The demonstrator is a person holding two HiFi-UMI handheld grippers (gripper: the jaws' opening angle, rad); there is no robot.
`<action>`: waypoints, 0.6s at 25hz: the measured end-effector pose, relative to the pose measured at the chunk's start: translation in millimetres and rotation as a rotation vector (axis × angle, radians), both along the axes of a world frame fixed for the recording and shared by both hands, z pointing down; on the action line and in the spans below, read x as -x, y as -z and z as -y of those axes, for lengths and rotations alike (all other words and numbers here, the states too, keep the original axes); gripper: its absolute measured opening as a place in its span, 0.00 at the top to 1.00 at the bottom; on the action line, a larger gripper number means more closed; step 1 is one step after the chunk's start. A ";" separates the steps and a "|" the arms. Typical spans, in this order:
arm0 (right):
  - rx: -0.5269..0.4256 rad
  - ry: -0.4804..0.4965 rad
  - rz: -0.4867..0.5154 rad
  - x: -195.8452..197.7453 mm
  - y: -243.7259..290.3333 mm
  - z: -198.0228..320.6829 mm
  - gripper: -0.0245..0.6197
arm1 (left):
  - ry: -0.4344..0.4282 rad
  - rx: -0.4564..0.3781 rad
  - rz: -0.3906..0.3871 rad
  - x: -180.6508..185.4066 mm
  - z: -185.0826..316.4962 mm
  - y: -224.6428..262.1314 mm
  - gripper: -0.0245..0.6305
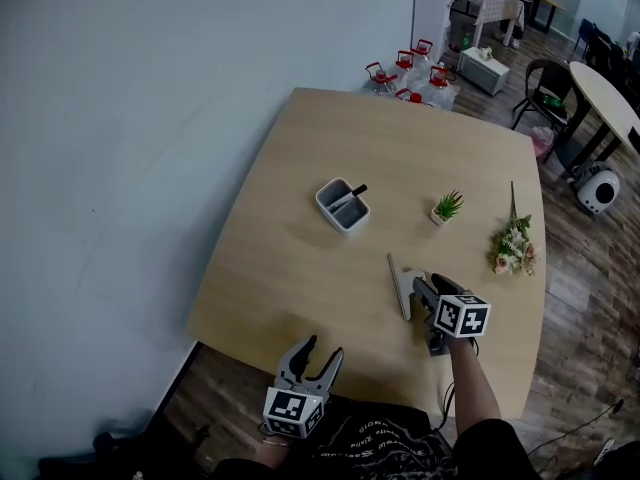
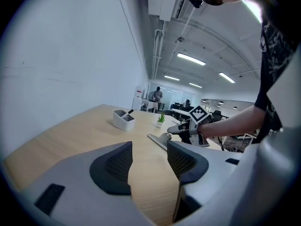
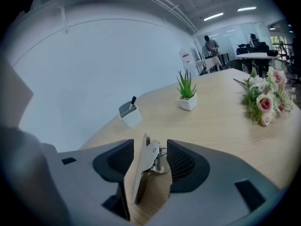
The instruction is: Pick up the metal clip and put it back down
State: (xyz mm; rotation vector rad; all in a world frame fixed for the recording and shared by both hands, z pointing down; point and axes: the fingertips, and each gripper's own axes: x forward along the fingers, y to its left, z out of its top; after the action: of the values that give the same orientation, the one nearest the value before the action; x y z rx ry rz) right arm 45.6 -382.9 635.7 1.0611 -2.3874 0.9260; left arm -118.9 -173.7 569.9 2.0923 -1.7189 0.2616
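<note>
The metal clip point(image 1: 400, 286), a long flat silver clamp with a wire lever, lies on the wooden table point(image 1: 300, 268) near its front right. My right gripper point(image 1: 420, 290) holds the clip's near end. In the right gripper view the clip point(image 3: 145, 166) stands on edge between the two dark pads point(image 3: 115, 166), which press on its plate and lever. My left gripper point(image 1: 320, 353) hovers at the table's front edge, open and with nothing in it. From the left gripper view, the clip point(image 2: 159, 139) and the right gripper point(image 2: 181, 130) show beyond the left gripper's own open fingers point(image 2: 117, 166).
A white pen holder point(image 1: 343, 206) with a dark pen stands mid-table. A small potted plant point(image 1: 447, 208) and a bunch of pink flowers point(image 1: 513, 243) sit to the right. Water jugs point(image 1: 410, 76) stand on the floor behind the table's far edge.
</note>
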 end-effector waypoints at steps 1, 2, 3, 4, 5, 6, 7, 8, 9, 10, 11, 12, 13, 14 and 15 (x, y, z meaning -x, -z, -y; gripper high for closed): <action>0.021 -0.003 0.010 0.1 -4.7 2.6 0.60 | 0.008 0.005 0.002 0.1 -0.6 -0.6 0.60; 0.040 -0.005 0.019 0.3 -9.0 5.0 0.60 | 0.016 0.011 0.004 0.1 -1.2 -1.2 0.60; 0.060 -0.004 0.028 0.9 -13.3 6.7 0.60 | 0.023 0.018 0.006 0.0 -1.7 -2.0 0.60; 0.083 -0.001 0.039 2.4 -17.8 7.4 0.60 | 0.029 0.024 0.006 -0.4 -2.2 -3.0 0.60; 0.108 0.006 0.053 4.3 -22.5 6.9 0.60 | 0.035 0.028 0.007 -0.9 -2.8 -3.9 0.60; 0.133 0.013 0.066 6.0 -27.2 5.6 0.64 | 0.038 0.031 0.009 -1.6 -3.6 -4.7 0.60; 0.153 0.016 0.075 6.9 -31.3 4.1 0.65 | 0.040 0.035 0.010 -2.6 -4.6 -5.5 0.60; 0.168 0.016 0.081 7.0 -34.4 3.0 0.66 | 0.041 0.038 0.010 -3.7 -5.5 -6.3 0.60; 0.175 0.014 0.084 7.0 -36.0 2.8 0.66 | 0.040 0.040 0.011 -4.6 -6.1 -7.2 0.60; 0.178 0.013 0.084 7.5 -36.6 3.2 0.70 | 0.041 0.043 0.012 -5.1 -6.6 -7.8 0.60; 0.179 0.016 0.086 8.9 -36.5 3.5 0.76 | 0.044 0.045 0.013 -5.1 -7.0 -8.2 0.60; 0.182 0.020 0.091 11.0 -36.1 3.3 0.81 | 0.049 0.047 0.014 -4.6 -7.4 -8.5 0.60; 0.185 0.022 0.100 13.0 -35.5 2.8 0.84 | 0.054 0.048 0.014 -3.9 -7.8 -8.6 0.60; 0.190 0.020 0.109 14.5 -34.7 2.5 0.86 | 0.055 0.047 0.016 -3.4 -7.9 -8.6 0.60; 0.193 0.017 0.119 15.7 -33.9 2.3 0.87 | 0.054 0.046 0.019 -3.1 -8.0 -8.6 0.60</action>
State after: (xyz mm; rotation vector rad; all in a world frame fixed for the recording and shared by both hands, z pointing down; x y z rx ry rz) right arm 29.9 -385.3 669.6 0.9349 -2.3381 1.2169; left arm -115.8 -165.7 578.5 2.0134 -1.7610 0.3029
